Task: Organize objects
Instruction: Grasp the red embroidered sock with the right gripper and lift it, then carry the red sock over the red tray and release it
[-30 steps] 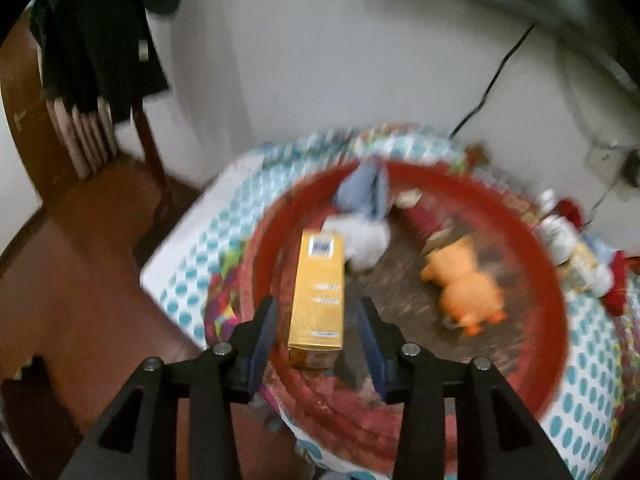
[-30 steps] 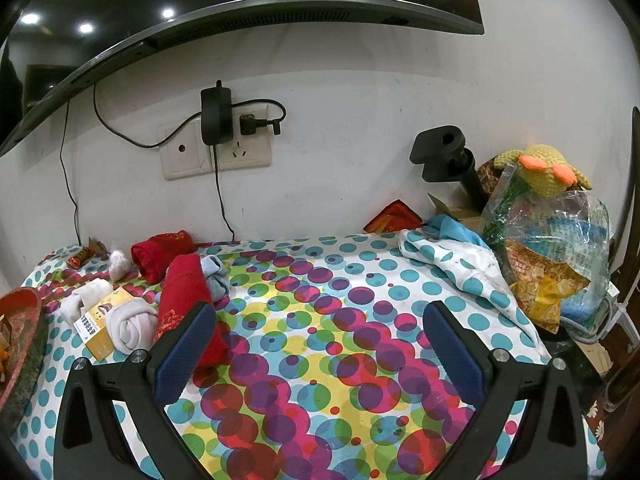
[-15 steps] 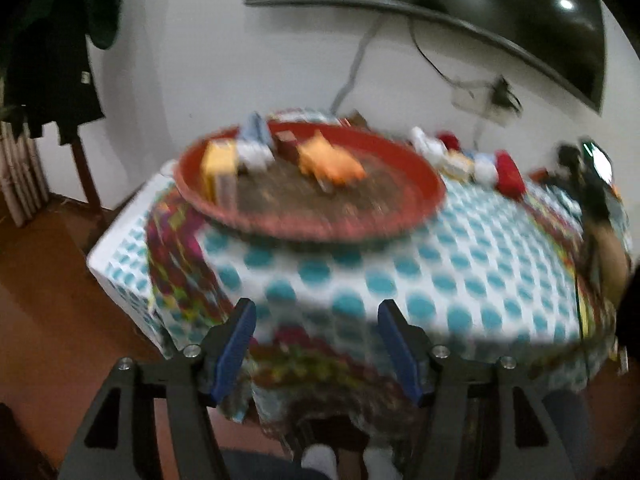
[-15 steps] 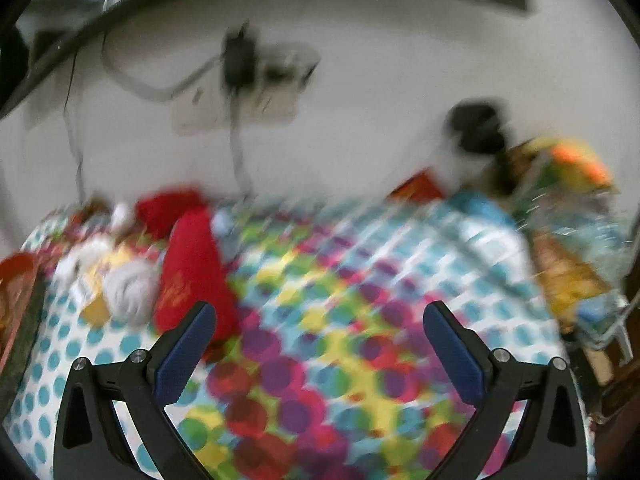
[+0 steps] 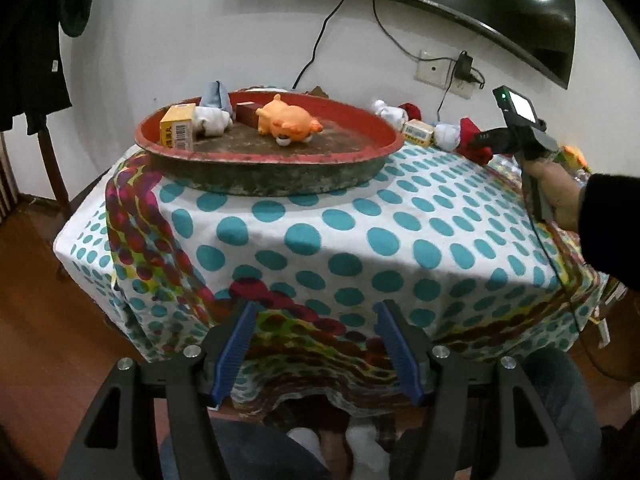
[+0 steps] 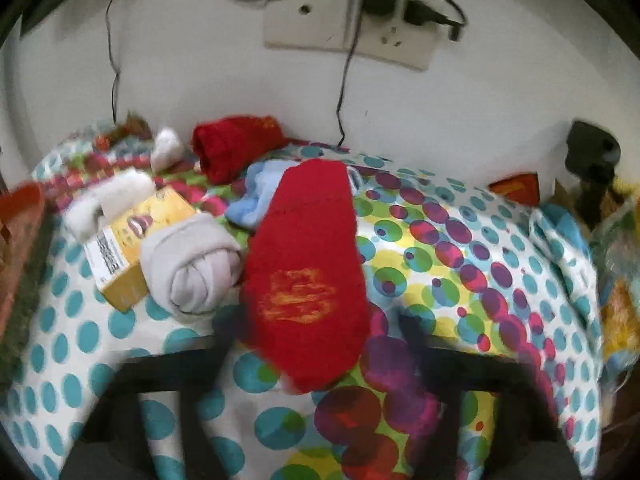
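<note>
In the left wrist view my left gripper (image 5: 316, 344) is open and empty, held below the near edge of the dotted table. A red round tray (image 5: 264, 156) on the table holds a yellow box (image 5: 178, 131), an orange plush toy (image 5: 288, 120) and rolled socks (image 5: 214, 114). In the right wrist view my right gripper (image 6: 316, 332) is blurred, its fingers astride the near end of a long red sock (image 6: 308, 264). A grey rolled sock (image 6: 192, 268), a yellow box (image 6: 132, 236), a blue sock (image 6: 256, 196) and a red roll (image 6: 236, 144) lie around it.
The right hand and its gripper (image 5: 524, 136) show at the right in the left wrist view. A wall socket with cables (image 6: 356, 28) sits behind the table. A black stand (image 6: 592, 160) and plastic bags (image 6: 620, 264) crowd the right edge. A wooden chair (image 5: 24, 80) stands left.
My left gripper let go of the yellow box in the tray and pulled back and down below the table edge. My right gripper moved forward and left onto the long red sock.
</note>
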A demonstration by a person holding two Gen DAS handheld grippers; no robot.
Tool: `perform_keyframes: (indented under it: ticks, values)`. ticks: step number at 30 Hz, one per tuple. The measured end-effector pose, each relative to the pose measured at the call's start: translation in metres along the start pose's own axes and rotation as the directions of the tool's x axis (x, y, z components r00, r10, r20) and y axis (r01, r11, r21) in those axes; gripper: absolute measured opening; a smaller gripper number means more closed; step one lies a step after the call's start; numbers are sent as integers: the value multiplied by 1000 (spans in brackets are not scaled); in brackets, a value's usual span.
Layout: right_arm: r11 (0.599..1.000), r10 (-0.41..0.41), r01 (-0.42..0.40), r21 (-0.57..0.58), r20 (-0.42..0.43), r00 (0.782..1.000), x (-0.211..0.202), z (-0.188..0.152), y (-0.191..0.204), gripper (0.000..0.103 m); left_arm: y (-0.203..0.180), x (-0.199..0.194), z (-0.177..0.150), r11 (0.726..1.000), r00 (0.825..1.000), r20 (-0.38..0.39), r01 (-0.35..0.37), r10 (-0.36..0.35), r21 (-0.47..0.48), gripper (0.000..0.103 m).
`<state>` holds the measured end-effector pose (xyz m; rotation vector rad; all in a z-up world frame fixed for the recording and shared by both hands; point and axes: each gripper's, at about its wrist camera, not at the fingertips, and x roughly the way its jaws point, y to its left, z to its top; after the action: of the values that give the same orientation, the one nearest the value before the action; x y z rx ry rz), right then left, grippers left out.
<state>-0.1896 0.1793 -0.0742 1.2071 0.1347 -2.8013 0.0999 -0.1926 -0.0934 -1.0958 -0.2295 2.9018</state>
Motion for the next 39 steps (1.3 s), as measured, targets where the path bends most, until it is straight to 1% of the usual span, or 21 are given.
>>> perform_keyframes:
  ticks: [1,4,6,10,15,20,22,31,39]
  values:
    - [1000,6,-6,2,-4,1000,-2,-2,-2,28,-2,-1,0,1000,1000,5,4,-4,7,65]
    - [998,-59,59,-21,-2,998,-13,-7,-8,27,-7,-5,1,1000,1000,12,6,-6,23,65]
    - [996,-89,89,-7,-8,996,-21,-10,-22,27,-9,-9,0,1000,1000,16,13,-13,19,65]
    - [984,-178,178,26,-14,984,-43,-19,-56,27,-15,-17,-4,1000,1000,17,13,-14,21,65]
    - [973,-219,218,76,10,976,-73,-25,-87,27,-23,-24,-10,1000,1000,3,18,-18,23,65]
    - [965,-246,242,105,28,969,-97,-23,-103,27,-30,-39,-13,999,999,25,25,-26,32,65]
    - [965,-242,237,111,37,969,-104,-21,-103,27,-33,-42,-14,999,999,23,25,-26,35,65]
    - [964,-259,249,93,113,959,-148,-13,-95,27,-43,-56,-18,997,998,38,39,-42,59,65]
    - [968,-248,240,70,155,956,-171,-4,-79,27,-46,-62,-20,997,998,41,53,-55,59,65]
